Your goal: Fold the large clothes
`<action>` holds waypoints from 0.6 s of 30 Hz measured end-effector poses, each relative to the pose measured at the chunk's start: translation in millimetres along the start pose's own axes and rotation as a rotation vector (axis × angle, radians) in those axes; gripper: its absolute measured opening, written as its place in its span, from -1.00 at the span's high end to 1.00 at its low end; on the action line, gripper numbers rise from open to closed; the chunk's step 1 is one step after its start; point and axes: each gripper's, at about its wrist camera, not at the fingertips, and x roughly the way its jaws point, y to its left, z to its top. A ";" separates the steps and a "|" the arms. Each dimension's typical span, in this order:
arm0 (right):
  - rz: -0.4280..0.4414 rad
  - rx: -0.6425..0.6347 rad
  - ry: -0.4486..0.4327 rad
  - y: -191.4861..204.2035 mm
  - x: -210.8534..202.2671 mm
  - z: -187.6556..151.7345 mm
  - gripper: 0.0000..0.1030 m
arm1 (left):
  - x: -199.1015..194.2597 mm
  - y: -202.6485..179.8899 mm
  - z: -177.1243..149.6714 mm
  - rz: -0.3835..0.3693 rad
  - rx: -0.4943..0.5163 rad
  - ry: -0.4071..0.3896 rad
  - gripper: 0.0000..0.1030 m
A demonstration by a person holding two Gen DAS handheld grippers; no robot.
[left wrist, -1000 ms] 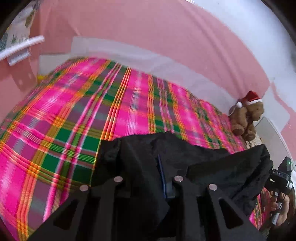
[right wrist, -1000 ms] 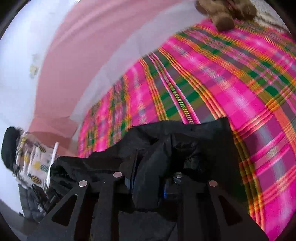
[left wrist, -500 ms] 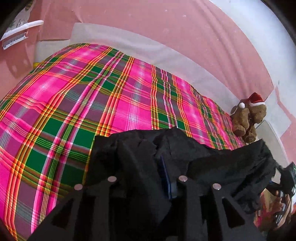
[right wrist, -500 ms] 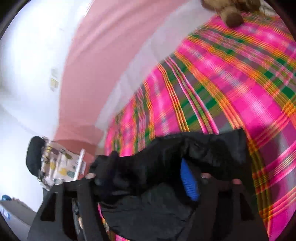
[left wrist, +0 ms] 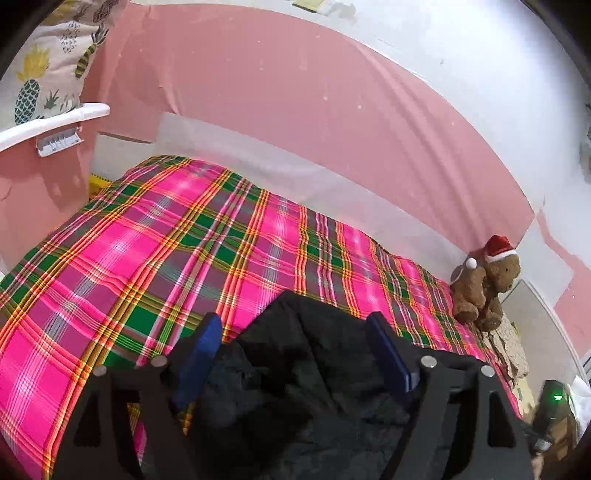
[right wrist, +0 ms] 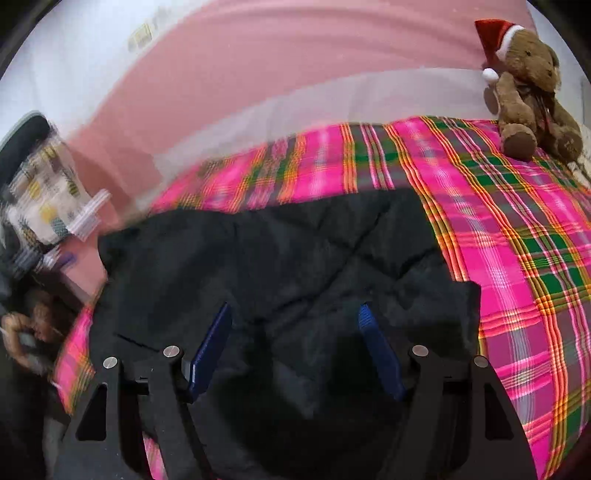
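on one plaid bed (left wrist: 155,258): one black garment (right wrist: 295,258), one teddy bear (right wrist: 532,92).

One black garment (right wrist: 288,258) lies on one pink-and-green plaid bedspread (left wrist: 147,258). Two grippers are in view: the left gripper (left wrist: 295,332) and the right gripper (right wrist: 295,325), each with two blue-padded fingers spread apart (four pads in all). One brown teddy bear (right wrist: 532,92) in one red Santa hat (right wrist: 495,33) sits at the bed's far corner. One pineapple-print cushion (left wrist: 48,62) rests on one white rail (left wrist: 51,123). One green indicator light (left wrist: 557,397) glows at the left view's lower right edge.
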 end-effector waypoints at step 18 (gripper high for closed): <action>-0.166 -0.053 0.058 -14.6 89.9 19.0 -0.42 | 155.6 -105.2 -87.5 0.010 0.377 0.203 -0.58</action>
